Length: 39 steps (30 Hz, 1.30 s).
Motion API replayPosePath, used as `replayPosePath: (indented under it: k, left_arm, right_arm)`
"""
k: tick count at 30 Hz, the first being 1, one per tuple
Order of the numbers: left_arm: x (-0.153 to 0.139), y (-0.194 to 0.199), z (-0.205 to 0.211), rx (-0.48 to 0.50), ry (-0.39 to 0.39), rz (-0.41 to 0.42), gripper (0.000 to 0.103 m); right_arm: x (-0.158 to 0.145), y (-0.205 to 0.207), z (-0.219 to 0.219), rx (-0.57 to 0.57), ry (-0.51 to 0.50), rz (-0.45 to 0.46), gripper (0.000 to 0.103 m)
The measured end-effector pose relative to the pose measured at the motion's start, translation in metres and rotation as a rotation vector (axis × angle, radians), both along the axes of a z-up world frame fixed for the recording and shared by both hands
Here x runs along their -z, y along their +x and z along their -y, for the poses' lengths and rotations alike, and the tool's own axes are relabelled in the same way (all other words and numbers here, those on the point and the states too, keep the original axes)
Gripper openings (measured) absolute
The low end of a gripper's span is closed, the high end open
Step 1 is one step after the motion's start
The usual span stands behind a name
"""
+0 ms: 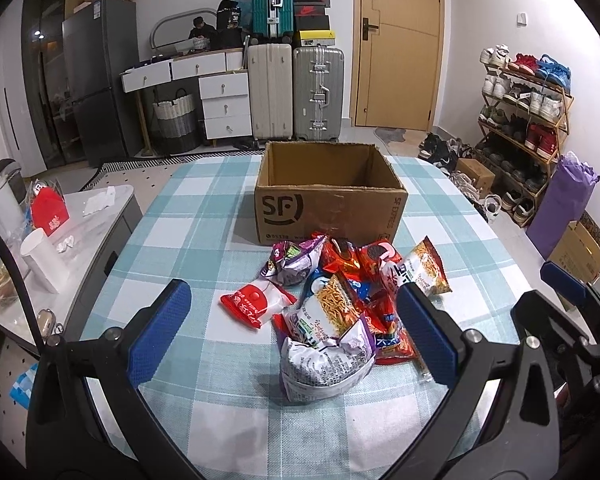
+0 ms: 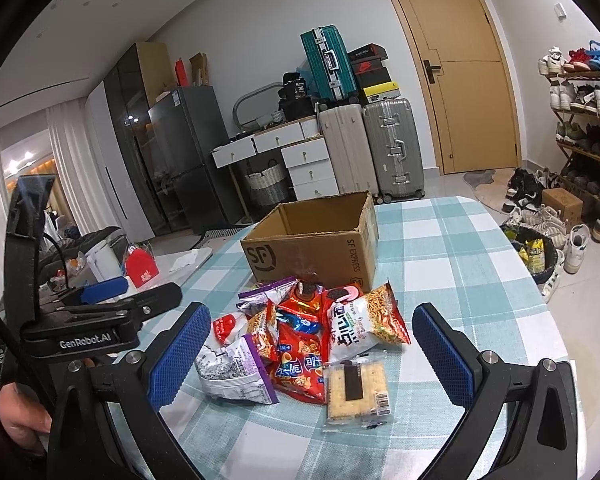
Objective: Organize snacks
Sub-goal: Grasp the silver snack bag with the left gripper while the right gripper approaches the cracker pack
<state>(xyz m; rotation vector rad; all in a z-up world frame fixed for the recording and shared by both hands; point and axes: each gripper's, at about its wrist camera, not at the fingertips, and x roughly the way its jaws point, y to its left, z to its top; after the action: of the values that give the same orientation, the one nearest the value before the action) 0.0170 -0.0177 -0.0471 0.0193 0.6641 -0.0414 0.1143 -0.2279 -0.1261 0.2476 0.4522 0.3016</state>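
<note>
From the left wrist view, the cardboard box (image 1: 331, 192) stands open on the checked surface (image 1: 204, 216), and the part of its inside that shows holds nothing. Its near wall carries a large "SF" logo and its right wall reads "SF EXPRESS"; a line of small print along the bottom edge is too small to read fully. Just in front of the box lies the pile of snack packets (image 1: 340, 300), the farthest ones almost touching the near wall. A red-and-white packet (image 1: 256, 302) lies to the left of the pile, and a purple-and-silver bag (image 1: 324, 364) sits at the end of the pile farthest from the box. The left claw (image 1: 292, 336) hovers over that end, spread wide with nothing between its blue pads. The right claw (image 1: 560, 284) shows at the right edge, well to the right of the box; only one blue pad is clear there.

From the right wrist view, the box (image 2: 312, 244) again shows "SF" and "SF EXPRESS". The pile (image 2: 300, 332) lies in front of it, with a clear cracker pack (image 2: 356, 390) at the end farthest from the box, bearing a dark label I cannot read. The right claw (image 2: 312, 356) is wide open and empty, straddling the pile. Left of the box, the left claw (image 2: 100, 292) appears with "GenRobot.AI" printed on its body.
</note>
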Motion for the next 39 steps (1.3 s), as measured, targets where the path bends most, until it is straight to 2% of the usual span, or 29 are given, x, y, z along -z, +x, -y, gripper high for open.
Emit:
replayPosePath:
  k: [7, 13, 19, 28, 31, 32, 33, 35, 36, 39]
  left_arm:
    - [0.011, 0.013, 0.001, 0.015, -0.013, -0.032, 0.103]
    - [0.040, 0.024, -0.003, 0.057, -0.034, -0.071, 0.103]
    - [0.077, 0.026, 0.002, 0.102, 0.028, -0.088, 0.103]
    - [0.114, 0.059, 0.004, 0.131, -0.067, -0.158, 0.102]
    - [0.123, 0.064, 0.000, 0.174, -0.173, -0.201, 0.095]
    - [0.124, 0.063, -0.002, 0.191, -0.207, -0.218, 0.088]
    - [0.128, 0.066, -0.003, 0.212, -0.246, -0.237, 0.077]
    - [0.130, 0.068, -0.008, 0.242, -0.307, -0.238, 0.067]
    - [0.130, 0.068, -0.009, 0.245, -0.314, -0.234, 0.062]
    - [0.132, 0.073, -0.012, 0.272, -0.339, -0.229, 0.057]
  right_arm:
    - [0.003, 0.004, 0.000, -0.013, 0.001, 0.005, 0.103]
    - [0.013, 0.012, 0.004, -0.011, 0.013, -0.022, 0.103]
    - [0.028, 0.018, 0.012, -0.003, 0.031, -0.049, 0.103]
    - [0.051, 0.032, 0.019, -0.005, 0.053, -0.097, 0.103]
    - [0.054, 0.033, 0.022, -0.001, 0.057, -0.102, 0.103]
    - [0.055, 0.035, 0.023, 0.002, 0.060, -0.106, 0.103]
    - [0.057, 0.036, 0.024, 0.004, 0.063, -0.111, 0.103]
    - [0.059, 0.037, 0.026, 0.004, 0.070, -0.122, 0.103]
    - [0.061, 0.039, 0.027, 0.003, 0.077, -0.131, 0.103]
    - [0.065, 0.042, 0.028, 0.003, 0.085, -0.140, 0.103]
